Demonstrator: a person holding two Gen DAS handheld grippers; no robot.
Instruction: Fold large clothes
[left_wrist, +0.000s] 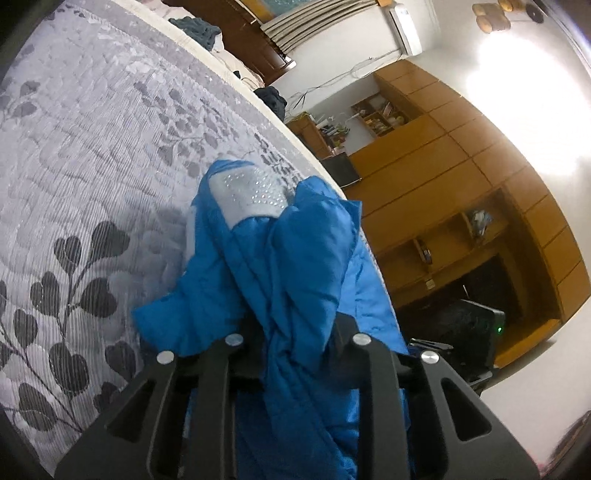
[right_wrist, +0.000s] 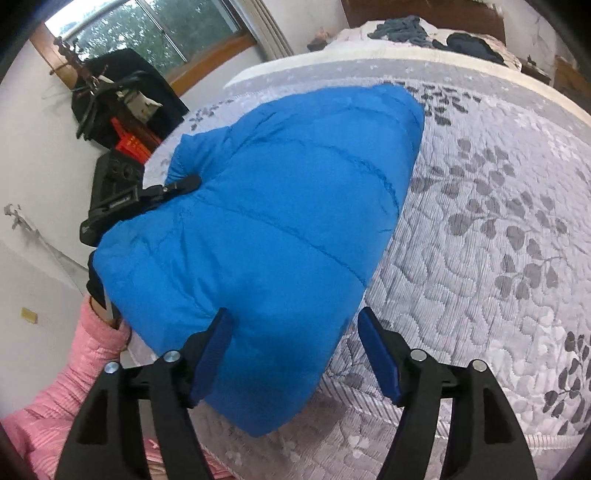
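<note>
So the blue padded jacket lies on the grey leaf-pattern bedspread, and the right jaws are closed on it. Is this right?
Not quite. The right gripper is open, its jaws apart on either side of the blue padded jacket, as the right wrist view shows. The jacket does lie on the grey leaf-pattern bedspread.

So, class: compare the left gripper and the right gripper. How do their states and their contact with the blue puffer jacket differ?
1. The left gripper is closed on a bunched fold of the blue puffer jacket; the right gripper is open.
2. The left gripper's fingers are buried in fabric; the right gripper's blue pads show clearly, straddling the jacket's near edge.
Shared: both are black two-finger grippers over the quilted bedspread.
</note>
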